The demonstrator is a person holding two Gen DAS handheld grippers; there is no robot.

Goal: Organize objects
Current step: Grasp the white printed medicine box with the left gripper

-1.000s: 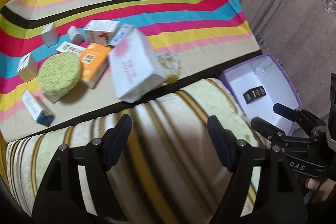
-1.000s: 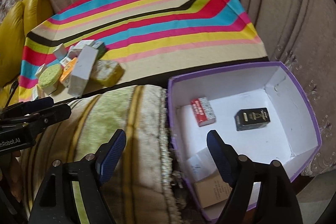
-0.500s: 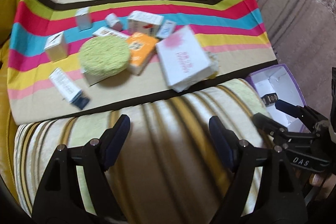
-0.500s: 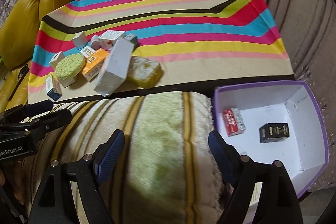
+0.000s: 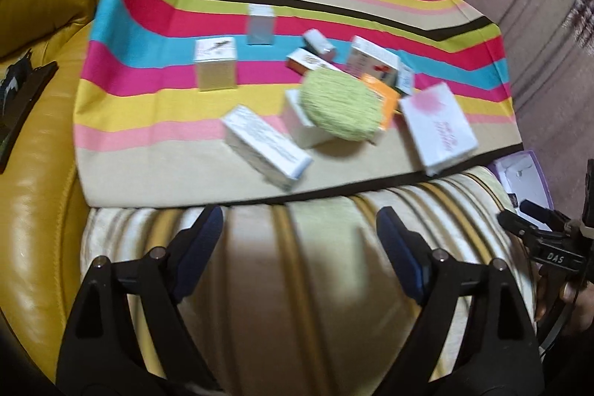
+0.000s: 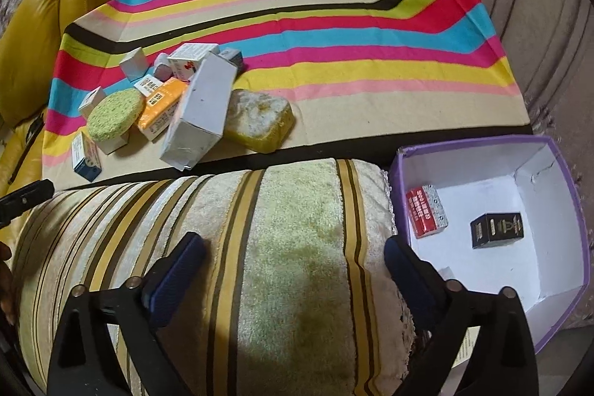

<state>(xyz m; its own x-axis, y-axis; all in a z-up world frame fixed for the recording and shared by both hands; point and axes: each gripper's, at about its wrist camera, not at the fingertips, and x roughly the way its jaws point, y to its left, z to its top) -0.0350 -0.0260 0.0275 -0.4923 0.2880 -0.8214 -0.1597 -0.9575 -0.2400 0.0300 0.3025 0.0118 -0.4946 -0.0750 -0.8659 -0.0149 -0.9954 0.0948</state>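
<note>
Several small boxes lie clustered on a striped cloth (image 5: 156, 151) (image 6: 371, 114): a big white box (image 5: 438, 128) (image 6: 202, 110), an orange box (image 6: 161, 108), a round green pad (image 5: 339, 106) (image 6: 113, 115), a long white box (image 5: 267, 147) and a yellow sponge (image 6: 260, 119). A purple-rimmed white box (image 6: 564, 210) at the right holds a red packet (image 6: 425, 212) and a black box (image 6: 497, 229). My left gripper (image 5: 299, 244) is open and empty above a striped cushion. My right gripper (image 6: 293, 266) is open and empty over the same cushion, left of the purple box.
A green and cream striped cushion (image 6: 282, 247) (image 5: 315, 284) fills the foreground. A yellow leather seat (image 5: 33, 173) (image 6: 26, 36) is at the left. Beige upholstery (image 6: 538, 6) rises behind and to the right. The right gripper shows in the left wrist view (image 5: 534, 229).
Both views have swung left. The box cluster now sits more central for the left gripper, and the purple box has slid toward the right edge. Both grippers stay open and empty.
</note>
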